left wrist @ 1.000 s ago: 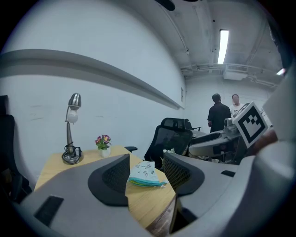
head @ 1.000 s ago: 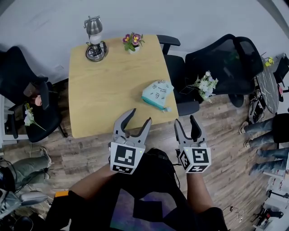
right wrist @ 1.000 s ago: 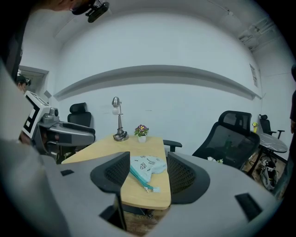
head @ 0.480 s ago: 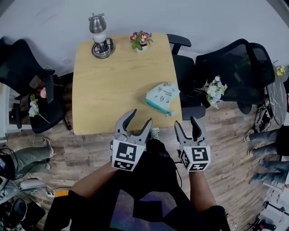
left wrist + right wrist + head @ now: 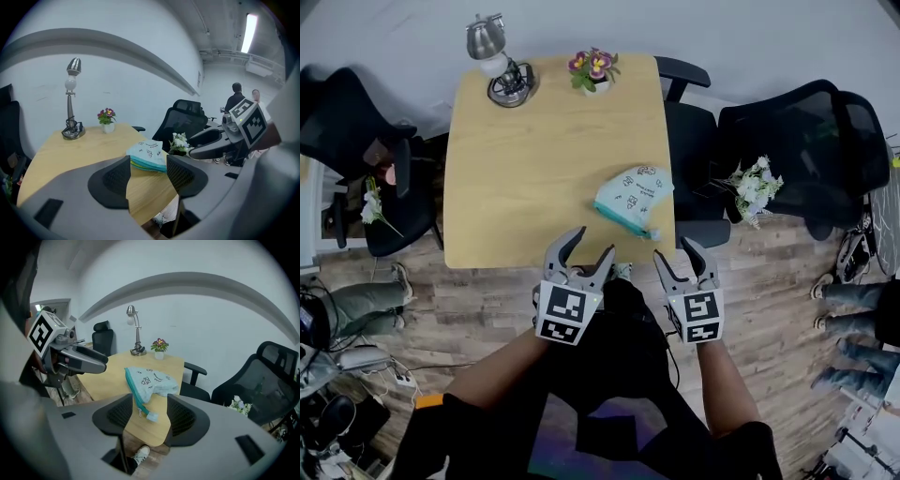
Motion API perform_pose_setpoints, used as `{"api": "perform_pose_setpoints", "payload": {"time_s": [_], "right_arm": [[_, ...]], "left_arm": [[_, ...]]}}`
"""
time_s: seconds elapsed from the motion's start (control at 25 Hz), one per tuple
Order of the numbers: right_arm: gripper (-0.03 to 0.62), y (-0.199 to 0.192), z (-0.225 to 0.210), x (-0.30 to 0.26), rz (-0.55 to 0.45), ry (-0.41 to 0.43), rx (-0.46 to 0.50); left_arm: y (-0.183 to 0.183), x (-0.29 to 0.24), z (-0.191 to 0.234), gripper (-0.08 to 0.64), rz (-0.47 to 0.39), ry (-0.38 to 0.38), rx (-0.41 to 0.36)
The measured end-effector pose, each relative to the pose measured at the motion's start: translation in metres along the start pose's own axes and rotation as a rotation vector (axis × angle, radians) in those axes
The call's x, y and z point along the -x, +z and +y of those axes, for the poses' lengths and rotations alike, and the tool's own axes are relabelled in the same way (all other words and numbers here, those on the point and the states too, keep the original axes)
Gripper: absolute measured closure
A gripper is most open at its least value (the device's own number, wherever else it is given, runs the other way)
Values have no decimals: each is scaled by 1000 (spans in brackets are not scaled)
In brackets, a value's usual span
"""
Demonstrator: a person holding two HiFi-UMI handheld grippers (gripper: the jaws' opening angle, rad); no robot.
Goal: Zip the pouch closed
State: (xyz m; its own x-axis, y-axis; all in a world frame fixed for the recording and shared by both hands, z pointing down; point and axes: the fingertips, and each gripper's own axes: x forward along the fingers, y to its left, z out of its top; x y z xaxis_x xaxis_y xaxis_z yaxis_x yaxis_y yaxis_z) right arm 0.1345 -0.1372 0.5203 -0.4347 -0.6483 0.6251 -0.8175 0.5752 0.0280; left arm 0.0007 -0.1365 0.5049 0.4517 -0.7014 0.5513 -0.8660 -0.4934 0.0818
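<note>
A pale mint pouch (image 5: 633,197) with a teal zipper edge lies on the wooden table (image 5: 534,178), near its front right corner. In the right gripper view the pouch (image 5: 152,382) shows its zipper along the near left side, with a small pull tab (image 5: 152,416) at the end. My left gripper (image 5: 589,244) hovers open just off the table's front edge, left of the pouch. To its right, my right gripper (image 5: 678,251) is also short of the pouch, its jaws wide but closing a little with nothing between them. The left gripper view shows the pouch (image 5: 149,154) beyond the jaws.
At the table's far edge stand a metal desk lamp (image 5: 492,61) and a small flower pot (image 5: 592,67). Black office chairs stand at the right (image 5: 797,141) and left (image 5: 356,159). White flowers (image 5: 757,187) lie on a chair seat. People's legs (image 5: 853,309) show at far right.
Both grippers have sunk and tipped downward toward the table's front edge. The right one has rolled slightly. The pouch has not moved.
</note>
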Motion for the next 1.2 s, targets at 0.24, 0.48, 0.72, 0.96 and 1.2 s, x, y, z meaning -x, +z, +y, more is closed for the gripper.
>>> {"api": "perform_pose_setpoints", "payload": {"time_s": [0.24,0.48,0.72,0.96,1.2], "right_arm": [[374,-16,2,-21,60,60,105],[402,-32,7,-40,125,108,236],[426,-42,12,-56,172,146,348],[443,-48,14,-68,204,180,420],[448,-53,16,-79,250,220,475]], "left_arm": [[-19,-21,-10,328,46,-20,-7],[-37,-33,-16,328,93,-47,-23],[-49,-41,-21,328,141,-75,-47],[-54,-46,-24,328,160,-96,-54],[-55,-49,-21,328,164,-104,-45]]}}
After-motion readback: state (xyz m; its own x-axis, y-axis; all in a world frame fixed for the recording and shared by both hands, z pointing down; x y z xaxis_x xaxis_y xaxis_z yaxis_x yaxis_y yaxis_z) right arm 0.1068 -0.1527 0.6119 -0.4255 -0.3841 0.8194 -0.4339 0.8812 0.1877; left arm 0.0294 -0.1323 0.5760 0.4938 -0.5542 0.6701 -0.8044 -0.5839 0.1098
